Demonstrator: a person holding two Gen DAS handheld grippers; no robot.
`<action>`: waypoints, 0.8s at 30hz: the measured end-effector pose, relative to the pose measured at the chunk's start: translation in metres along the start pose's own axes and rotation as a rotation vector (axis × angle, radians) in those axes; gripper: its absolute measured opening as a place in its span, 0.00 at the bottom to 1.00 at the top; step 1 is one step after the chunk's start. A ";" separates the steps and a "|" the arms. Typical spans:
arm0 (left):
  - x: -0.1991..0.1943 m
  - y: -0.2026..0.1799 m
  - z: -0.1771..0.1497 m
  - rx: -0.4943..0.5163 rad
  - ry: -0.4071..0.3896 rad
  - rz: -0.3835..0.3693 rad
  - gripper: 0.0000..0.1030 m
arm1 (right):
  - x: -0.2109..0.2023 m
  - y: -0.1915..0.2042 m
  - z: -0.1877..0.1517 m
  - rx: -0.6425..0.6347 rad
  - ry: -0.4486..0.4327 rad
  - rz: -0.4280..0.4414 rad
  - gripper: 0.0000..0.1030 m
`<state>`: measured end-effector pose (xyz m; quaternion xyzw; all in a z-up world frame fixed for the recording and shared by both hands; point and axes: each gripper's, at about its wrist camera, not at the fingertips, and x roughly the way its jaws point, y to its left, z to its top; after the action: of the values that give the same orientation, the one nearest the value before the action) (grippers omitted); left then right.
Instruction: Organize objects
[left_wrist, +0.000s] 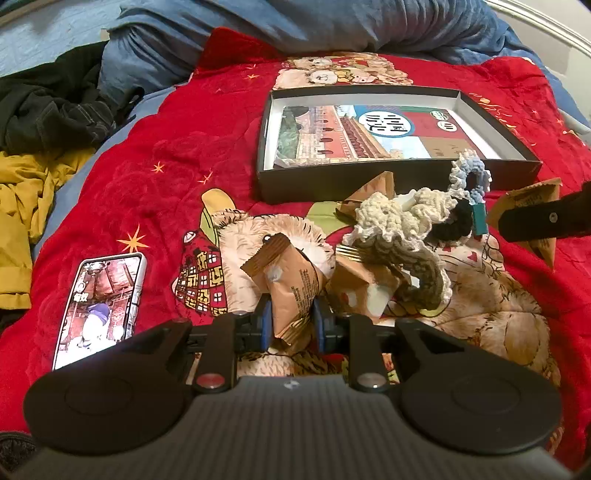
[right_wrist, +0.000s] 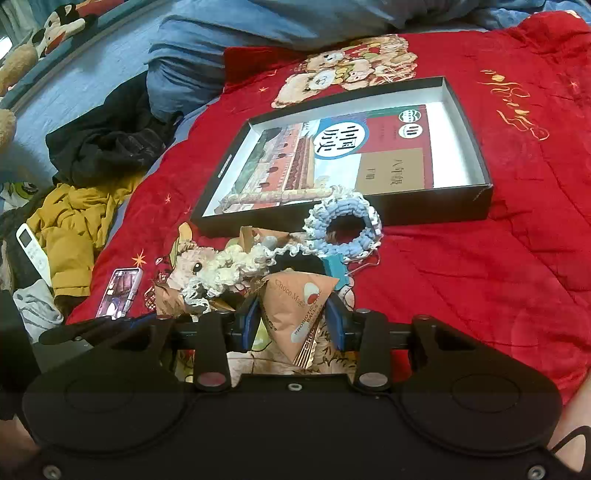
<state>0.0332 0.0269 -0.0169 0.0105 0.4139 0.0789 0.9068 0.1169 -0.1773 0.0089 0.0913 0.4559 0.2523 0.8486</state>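
Both grippers hold snack packets. The left gripper (left_wrist: 291, 317), low centre of its view, has its jaws narrow on a brown snack packet (left_wrist: 291, 284) whose long axis runs up and away from the pads. The right gripper (right_wrist: 293, 325) is clamped on a triangular Choco packet (right_wrist: 299, 310), point down. The open black box (left_wrist: 399, 173) with a book (left_wrist: 354, 136) lying flat inside sits straight ahead in both views, upper centre, beyond the pile; likely the drop spot. In the right view the box looks nearer and less obstructed, so the right hand probably goes first. Between jaws and box lie a cream crochet scrunchie (left_wrist: 399, 218) and a blue crochet scrunchie (right_wrist: 341, 225), overlapping more packets; how many is hard to count. A phone (left_wrist: 99, 306) lies at lower left. The box's near wall hides the book's front edge.
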 end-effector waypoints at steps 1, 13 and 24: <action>0.000 0.001 0.000 -0.001 0.000 0.000 0.26 | 0.001 0.001 0.000 -0.003 0.002 0.000 0.35; -0.004 0.003 0.002 -0.004 -0.025 0.006 0.26 | 0.005 0.012 0.004 -0.021 -0.011 0.027 0.35; -0.025 0.004 0.020 -0.027 -0.256 0.097 0.26 | -0.002 0.018 0.023 -0.004 -0.097 0.049 0.35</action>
<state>0.0317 0.0283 0.0151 0.0284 0.2928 0.1261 0.9474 0.1285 -0.1611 0.0300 0.1127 0.4112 0.2692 0.8636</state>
